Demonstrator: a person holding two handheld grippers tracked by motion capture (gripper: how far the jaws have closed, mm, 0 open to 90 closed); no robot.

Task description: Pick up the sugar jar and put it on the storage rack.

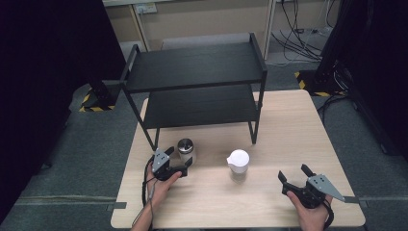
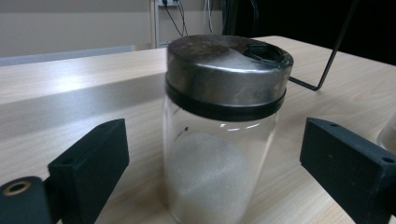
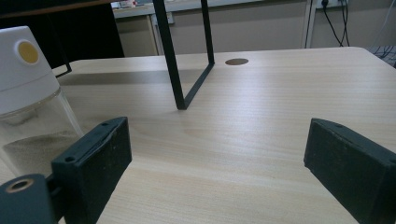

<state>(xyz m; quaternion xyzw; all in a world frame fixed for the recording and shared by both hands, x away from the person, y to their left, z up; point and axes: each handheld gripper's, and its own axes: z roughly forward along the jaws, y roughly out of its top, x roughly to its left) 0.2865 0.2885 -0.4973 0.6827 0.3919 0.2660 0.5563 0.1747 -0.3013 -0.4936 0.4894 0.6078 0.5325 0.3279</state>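
landmark is the black two-tier shelf rack standing on the far half of the light wood table. glass shaker jar with a metal lid sits upright just in front of the rack's front-left leg, granules filling roughly the lower half in the left gripper view. left gripper is right at the jar, on its near-left side, held in the person's left hand; in the left gripper view its jaws are spread wide with the jar standing between them, clear gap on both sides, no contact, so not gripping anything. white-capped dispenser jar stands upright in front of the rack's front-right leg, a bit nearer the person than the shaker, well apart from it; right gripper view shows its white cap with a yellow dot and a clear body with some pale granules. right gripper is well right of the dispenser near the table's front edge, held in the right hand, jaws wide apart, nothing between them but bare table; the dispenser sits off beyond its left jaw. rack leg and foot bar are ahead of it.
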